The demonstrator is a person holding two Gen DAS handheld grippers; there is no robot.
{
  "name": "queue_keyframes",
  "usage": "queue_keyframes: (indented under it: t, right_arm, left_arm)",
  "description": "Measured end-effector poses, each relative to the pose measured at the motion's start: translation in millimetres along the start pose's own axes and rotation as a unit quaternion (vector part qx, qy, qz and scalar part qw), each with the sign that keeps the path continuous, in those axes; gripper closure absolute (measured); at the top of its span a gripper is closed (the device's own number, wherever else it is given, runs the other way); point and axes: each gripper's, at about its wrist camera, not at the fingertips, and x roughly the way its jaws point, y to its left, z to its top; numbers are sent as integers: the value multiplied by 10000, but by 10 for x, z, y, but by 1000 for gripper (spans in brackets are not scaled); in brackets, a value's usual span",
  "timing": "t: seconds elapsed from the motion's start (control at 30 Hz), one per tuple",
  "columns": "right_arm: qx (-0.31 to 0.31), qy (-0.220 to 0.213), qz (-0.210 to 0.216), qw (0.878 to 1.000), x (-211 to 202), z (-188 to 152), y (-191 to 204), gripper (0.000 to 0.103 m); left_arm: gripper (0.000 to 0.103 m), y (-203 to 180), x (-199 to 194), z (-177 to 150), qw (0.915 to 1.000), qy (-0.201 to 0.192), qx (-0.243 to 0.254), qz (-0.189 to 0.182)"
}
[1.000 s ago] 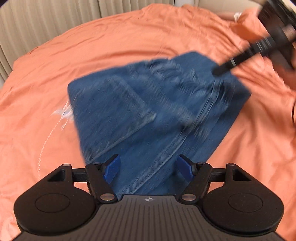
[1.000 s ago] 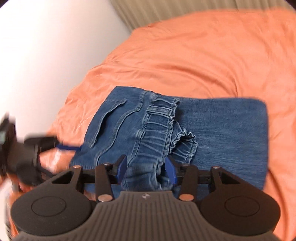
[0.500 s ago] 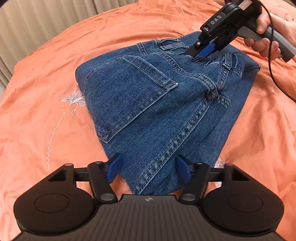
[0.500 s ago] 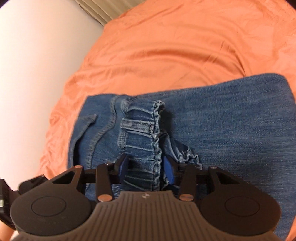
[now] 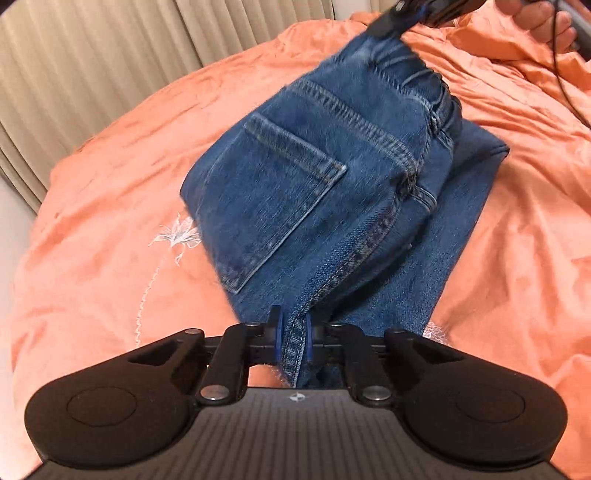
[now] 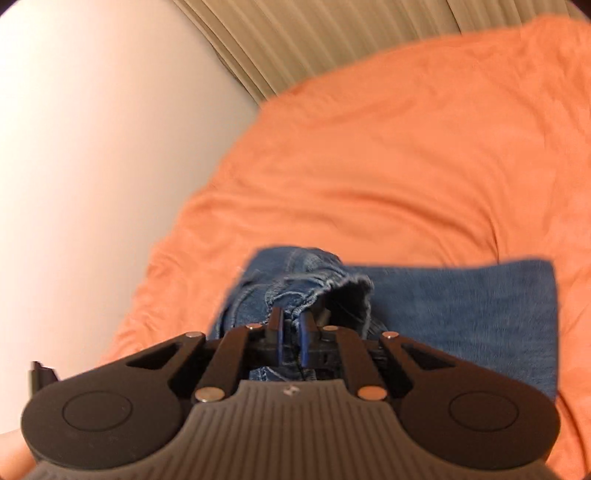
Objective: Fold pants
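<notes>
Blue denim pants (image 5: 314,192) lie partly folded on an orange bedspread (image 5: 110,221), back pocket up. My left gripper (image 5: 293,339) is shut on a seamed edge of the pants near the camera. My right gripper (image 6: 291,332) is shut on the gathered waistband of the pants (image 6: 461,317) and lifts it; it also shows in the left wrist view (image 5: 391,22) at the top, holding the far end raised. A lower layer of denim stays flat on the bed.
Beige curtains (image 5: 110,55) hang behind the bed. A pale wall (image 6: 92,147) stands to the left of the bed. A white embroidered flower (image 5: 177,232) marks the bedspread beside the pants. A black cable (image 5: 561,74) trails at right.
Both grippers have closed on the pants. The waistband end has been lifted off the lower layer, and the top layer now hangs taut between the two grippers.
</notes>
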Motion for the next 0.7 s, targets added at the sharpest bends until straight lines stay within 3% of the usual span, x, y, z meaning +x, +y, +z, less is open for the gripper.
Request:
queue_keyframes:
  t: [0.1,0.2,0.43,0.6,0.7]
  right_arm:
    - [179,-121,103,9997,-288,-88,74,102]
    - [287,-13,19,9996,-396,-384,57,102]
    - [1084,618,-363,9915,-110,-1205,-459,103]
    - [1390,688,-395,9871,121,-1444,-657,102]
    - [1241,744,-510,9882,233,-1494,-650,102]
  left_arm:
    - [92,-7,-79,-31,10000,24,-3,68]
    - [92,-61,-69,-94,9997,239,89,36]
    - [85,-83,-22,-73,9965,790,92,-245]
    - [76,-2,-328,157,9962,359,-390,-686]
    - [73,-25,-306,418,9957,171,-596,-681]
